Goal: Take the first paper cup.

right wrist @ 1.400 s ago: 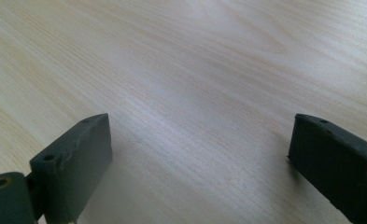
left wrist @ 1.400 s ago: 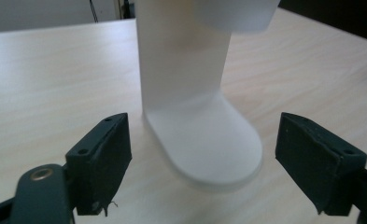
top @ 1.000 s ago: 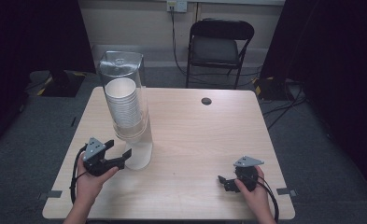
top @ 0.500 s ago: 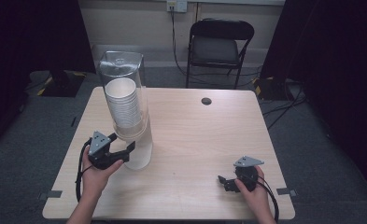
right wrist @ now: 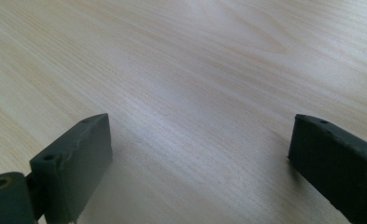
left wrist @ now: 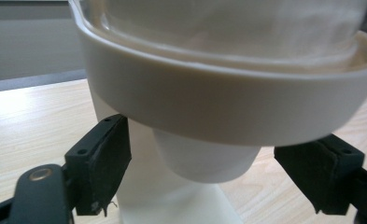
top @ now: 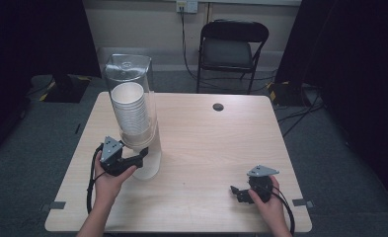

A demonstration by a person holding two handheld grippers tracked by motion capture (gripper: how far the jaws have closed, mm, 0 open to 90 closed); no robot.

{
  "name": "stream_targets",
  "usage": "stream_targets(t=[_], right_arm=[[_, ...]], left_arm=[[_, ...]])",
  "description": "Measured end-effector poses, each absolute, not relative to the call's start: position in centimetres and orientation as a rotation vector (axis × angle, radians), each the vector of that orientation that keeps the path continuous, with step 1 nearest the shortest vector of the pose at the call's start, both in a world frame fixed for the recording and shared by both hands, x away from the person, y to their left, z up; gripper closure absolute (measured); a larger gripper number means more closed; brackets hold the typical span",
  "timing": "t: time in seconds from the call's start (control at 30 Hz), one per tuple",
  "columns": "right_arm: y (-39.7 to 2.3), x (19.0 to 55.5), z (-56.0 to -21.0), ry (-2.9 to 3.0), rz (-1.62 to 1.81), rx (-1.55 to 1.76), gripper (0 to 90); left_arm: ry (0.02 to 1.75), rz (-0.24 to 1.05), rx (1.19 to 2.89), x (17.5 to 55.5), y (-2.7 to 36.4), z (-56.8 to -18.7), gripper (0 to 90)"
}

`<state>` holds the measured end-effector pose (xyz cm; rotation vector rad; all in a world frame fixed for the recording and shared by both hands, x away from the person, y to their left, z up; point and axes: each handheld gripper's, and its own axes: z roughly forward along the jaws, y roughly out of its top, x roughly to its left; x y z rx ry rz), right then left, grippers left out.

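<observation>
Left hand-held gripper point(left wrist: 209, 172): jaws wide, flanking cup point(left wrist: 204, 161) under dispenser point(top: 137, 128) | right hand-held gripper point(right wrist: 200, 163): released, empty

The black left hand-held gripper point(top: 141, 157), jaws spread wide, points toward 2 o'clock; the black right hand-held gripper point(top: 236, 191), likewise spread, points toward 9 o'clock.

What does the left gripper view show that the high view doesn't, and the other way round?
Left gripper view: the bottom cup poking out below the dispenser's cream collar, with the open jaws on either side, not touching it.

High view: the clear tube holding the cup stack, the right gripper low over the table's near right part, and a folding chair.

Both: the cup dispenser, the left gripper and the wooden table.
</observation>
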<state>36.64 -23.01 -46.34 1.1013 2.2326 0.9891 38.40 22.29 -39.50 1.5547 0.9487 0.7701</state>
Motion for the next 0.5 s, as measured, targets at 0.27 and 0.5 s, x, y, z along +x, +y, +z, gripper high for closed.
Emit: stream_targets(t=[0.27,0.5], right_arm=[[-23.0,36.63,-46.34,2.234,0.99,1.102,5.4],[-23.0,36.63,-46.34,2.234,0.99,1.102,5.5]], left_arm=[[0.958,0.8,1.53,39.21,21.71,-40.05,18.1],[0.934,0.804,1.503,39.47,21.33,-40.11,30.1]])
